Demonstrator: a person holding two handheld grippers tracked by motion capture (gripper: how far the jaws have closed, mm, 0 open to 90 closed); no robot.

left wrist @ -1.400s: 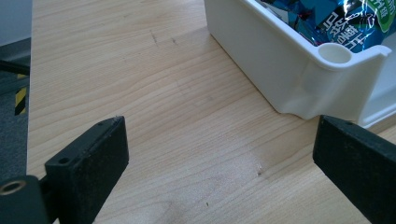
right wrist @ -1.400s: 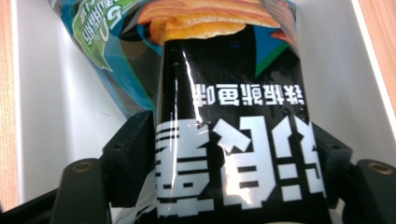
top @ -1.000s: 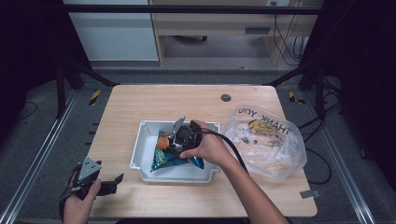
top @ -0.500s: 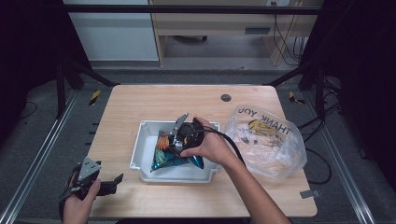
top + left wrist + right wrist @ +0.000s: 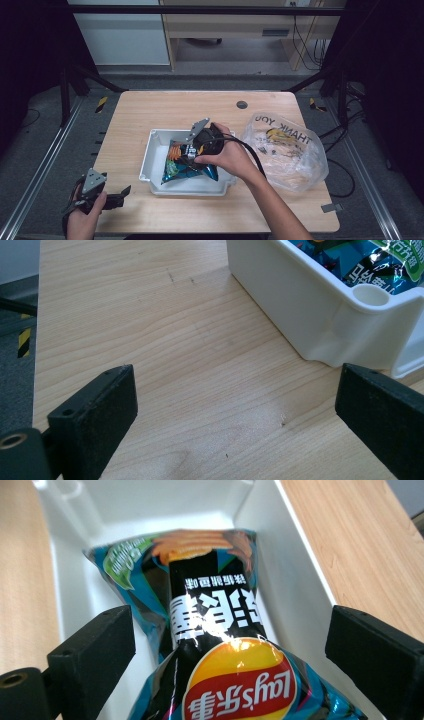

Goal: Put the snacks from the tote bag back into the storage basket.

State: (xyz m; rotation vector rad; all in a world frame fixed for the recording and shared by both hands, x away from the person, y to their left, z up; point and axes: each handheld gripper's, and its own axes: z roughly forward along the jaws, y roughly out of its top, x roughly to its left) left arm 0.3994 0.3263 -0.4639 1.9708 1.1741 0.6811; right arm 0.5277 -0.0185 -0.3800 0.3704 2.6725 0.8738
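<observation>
High view: a white tray [image 5: 152,162] sits on the wooden table [image 5: 150,107], holding a blue chip bag [image 5: 186,169]. The right tongs [image 5: 187,150], held in the person's right hand [image 5: 227,156], hang over the bag inside the tray. The left tongs [image 5: 122,192] rest low at the near left corner of the table, well apart from the tray. A clear plastic bag [image 5: 287,152] printed "THANK YOU" lies to the right of the tray.

Right gripper view: the chip bag [image 5: 210,625] lies lengthwise along the tray floor, its red and yellow logo nearest the camera. The right tongs [image 5: 230,640] have just been opening; their jaws stand wide apart on either side of the bag, neither pad pressing on it.

Left gripper view: the left tongs [image 5: 235,405] are spread wide over bare table, with nothing between the jaws. Beyond them stands the tray's outer corner [image 5: 320,315], a strip of the chip bag [image 5: 360,262] visible over its rim.
</observation>
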